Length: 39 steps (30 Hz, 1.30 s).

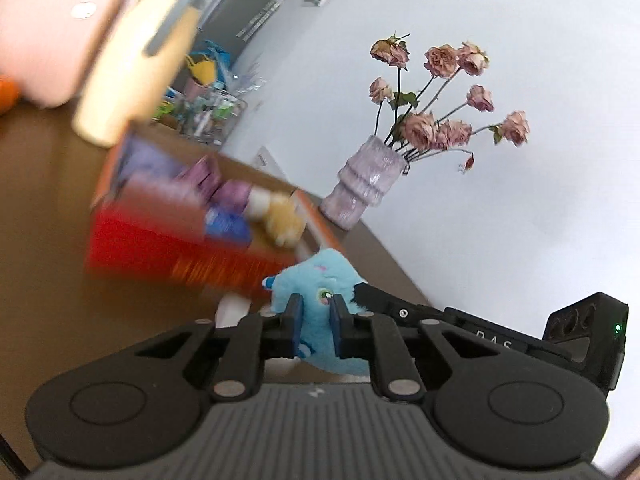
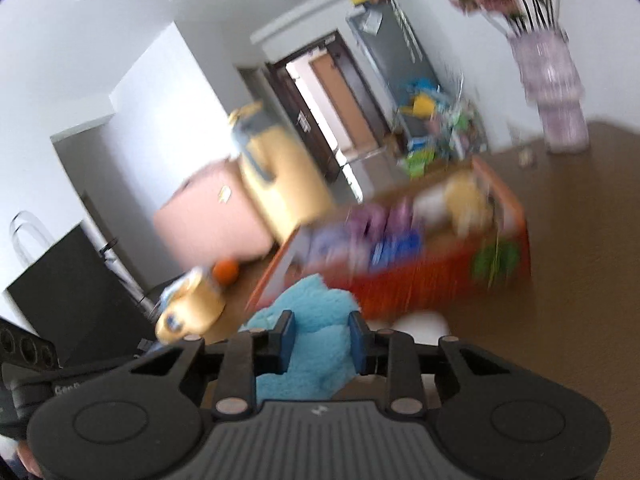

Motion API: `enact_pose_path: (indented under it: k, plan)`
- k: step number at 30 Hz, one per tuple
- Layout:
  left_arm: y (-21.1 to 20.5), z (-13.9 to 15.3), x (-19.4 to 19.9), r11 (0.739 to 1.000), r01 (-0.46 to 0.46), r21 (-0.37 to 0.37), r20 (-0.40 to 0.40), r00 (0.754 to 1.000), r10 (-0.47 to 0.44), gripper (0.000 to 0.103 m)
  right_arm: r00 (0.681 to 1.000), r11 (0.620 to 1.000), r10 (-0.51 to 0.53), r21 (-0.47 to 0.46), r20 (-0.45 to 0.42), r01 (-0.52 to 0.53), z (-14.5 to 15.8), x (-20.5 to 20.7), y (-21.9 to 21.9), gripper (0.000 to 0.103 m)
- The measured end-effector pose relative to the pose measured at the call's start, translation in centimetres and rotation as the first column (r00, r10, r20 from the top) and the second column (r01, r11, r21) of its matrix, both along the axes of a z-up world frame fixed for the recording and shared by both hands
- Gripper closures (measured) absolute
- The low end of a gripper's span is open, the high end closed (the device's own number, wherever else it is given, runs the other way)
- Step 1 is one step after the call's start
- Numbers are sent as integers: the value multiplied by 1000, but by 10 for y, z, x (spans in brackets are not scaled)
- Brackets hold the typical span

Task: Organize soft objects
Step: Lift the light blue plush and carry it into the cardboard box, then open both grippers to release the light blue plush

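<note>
Carrying: blue plush toy, pinched from two sides and lifted just short of the orange box.
Plush position: between both sets of pads, above the brown table, near the box's front wall; not yet over the opening.
Left gripper: pads pressed into the plush at its face end, by the embroidered eye; jaws narrow, gripping fur.
Right gripper: pads squeezed on the fluffy body; jaws a little wider, also gripping the plush.
Orange box contents: purple soft items and a tan-and-white plush already inside; details blurred.
Nearby soft objects: pink cushion and tall yellow plush behind the box; a small yellow toy and an orange ball on the table beside it.
Other furnishings: ribbed glass vase of dried roses at the table's far edge, well apart from the plush.
Step in hand (judged): transport of the plush toward the box.
Next move calls for: bringing both grippers over the rim together, keeping the plush level, then opening both pairs of pads so it drops among the items inside.
Risk: uneven release could leave the plush hanging on the rim.
</note>
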State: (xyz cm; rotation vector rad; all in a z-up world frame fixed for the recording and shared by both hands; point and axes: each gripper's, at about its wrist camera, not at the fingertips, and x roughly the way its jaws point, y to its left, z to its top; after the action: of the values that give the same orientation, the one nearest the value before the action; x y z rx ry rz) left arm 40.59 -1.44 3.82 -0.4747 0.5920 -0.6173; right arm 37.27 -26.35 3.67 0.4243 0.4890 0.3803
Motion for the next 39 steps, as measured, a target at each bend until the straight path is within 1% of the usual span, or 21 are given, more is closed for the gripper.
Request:
enact_pose_path:
  k: [2,3,4,6,7,9,12,15,17,20,21,23,25,26,28,29,30,33,35,36,39]
  plan:
    - [-15,9,47,1000,5,22,-24,1000,-5,89,1000,1000,-14,-4,-27,14,12,45,-10,76]
    - [-23,9,73,999,8,42,-50,999,-6,89,998,1000,-25,4,-59,25,14,72,-15,78]
    - [-27,7,95,999,2,50,-85,996,2,89,995,999,-33,12,-95,35,14,94,-19,78]
    - [-36,-3,133,996,0,90,-147,989,14,89,986,1000,-28,-18,-163,26,8,137,-21,78]
    - [-38,-10,147,994,-9,108,-167,986,27,89,977,999,-30,-17,-210,27,0,156,-21,78]
    - [-44,-24,159,983,-4,183,-169,985,36,89,956,999,-19,-41,-292,8,-18,184,-14,79]
    - [-40,-45,166,977,-1,212,-193,980,43,89,939,992,28,-108,-342,-69,-42,199,9,84]
    - [-46,-53,163,951,-37,308,-145,986,85,89,956,967,-2,-245,-293,-73,-51,198,32,84]
    - [-42,-53,164,955,-31,294,-151,985,78,89,958,964,-1,-255,-288,-76,-51,198,34,83]
    - [-40,-46,160,950,-32,310,-140,987,79,88,962,948,-9,-309,-274,-79,-49,197,34,79]
    - [-39,-40,157,950,-34,309,-132,988,79,87,962,945,-14,-318,-272,-76,-44,195,32,79]
    - [-35,-24,146,949,-46,311,-99,992,80,87,967,953,-15,-297,-252,-63,-28,186,22,79]
    - [-29,-4,132,944,-64,323,-59,994,88,86,977,958,-28,-284,-210,-33,-5,174,10,75]
    - [-26,7,124,939,-77,334,-35,995,94,83,982,957,-37,-289,-187,-19,8,166,4,72]
    - [-17,28,102,920,-115,375,27,993,113,68,990,949,-45,-314,-136,0,34,146,-9,67]
    - [-12,36,92,908,-138,395,57,990,125,49,993,944,-46,-329,-112,6,45,135,-16,61]
    - [-6,43,79,891,-171,420,93,985,146,34,995,940,-46,-340,-88,13,57,122,-24,51]
    - [15,59,40,839,-290,461,195,955,223,20,998,935,-57,-352,-16,47,80,81,-48,38]
    - [24,69,16,816,-345,464,243,935,258,17,997,927,-72,-367,24,76,87,57,-58,30]
    - [26,72,7,812,-359,460,256,929,266,16,996,923,-74,-376,42,85,89,46,-61,28]
    - [27,84,-15,816,-367,448,273,925,266,13,996,920,-72,-381,59,89,94,25,-63,28]
